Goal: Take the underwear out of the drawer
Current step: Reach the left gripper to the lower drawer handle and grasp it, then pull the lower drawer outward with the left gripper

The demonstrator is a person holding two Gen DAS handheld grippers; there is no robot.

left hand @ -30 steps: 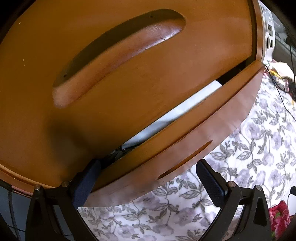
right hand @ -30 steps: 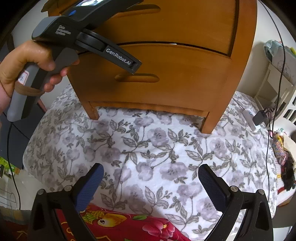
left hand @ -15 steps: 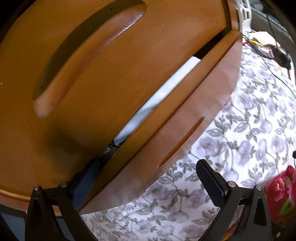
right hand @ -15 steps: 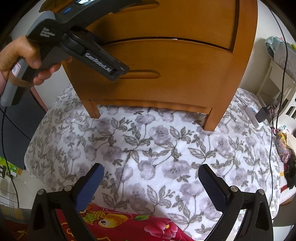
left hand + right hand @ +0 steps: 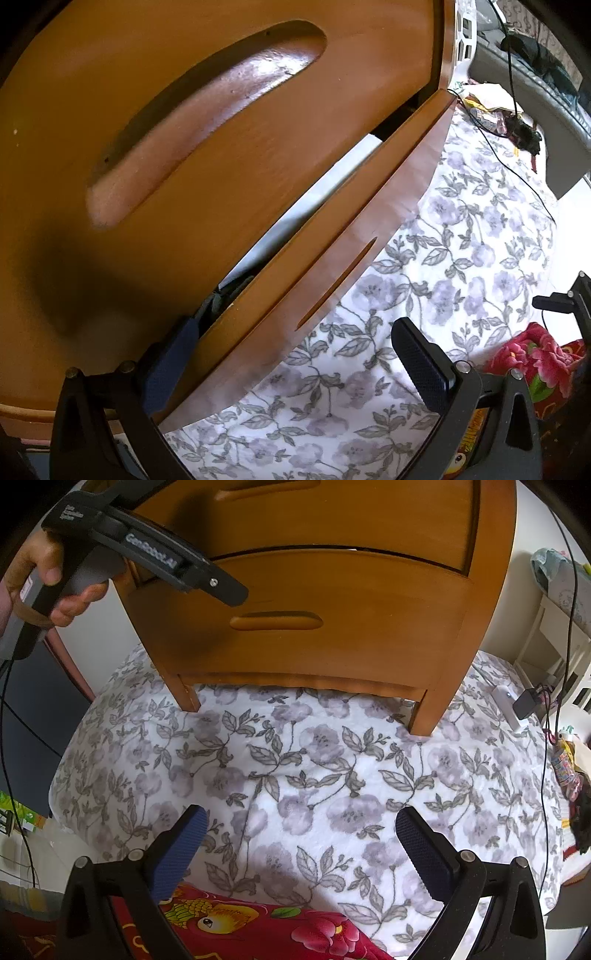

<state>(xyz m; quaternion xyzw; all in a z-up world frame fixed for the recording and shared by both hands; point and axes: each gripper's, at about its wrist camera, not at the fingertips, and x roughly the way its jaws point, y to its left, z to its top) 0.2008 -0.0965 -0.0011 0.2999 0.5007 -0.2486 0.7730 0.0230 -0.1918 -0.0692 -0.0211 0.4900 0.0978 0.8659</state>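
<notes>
While the left hand-held gripper [image 5: 291, 354] straddles the drawer [image 5: 314, 258] front, jaws apart, the right hand-held gripper [image 5: 295, 845] idles apart over the bed [image 5: 332, 775]. Underwear isn't discernible inside; the unclamped front could slip free.

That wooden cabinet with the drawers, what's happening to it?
A person is using the left hand-held gripper to work the lower drawer of the wooden cabinet, which stands on a flowery bedspread. One finger is hooked behind the drawer front, and the drawer is part open. Pale fabric shows in the gap, but whether it is underwear cannot be told. The right hand-held gripper hangs open over the bedspread, holding nothing.
</notes>
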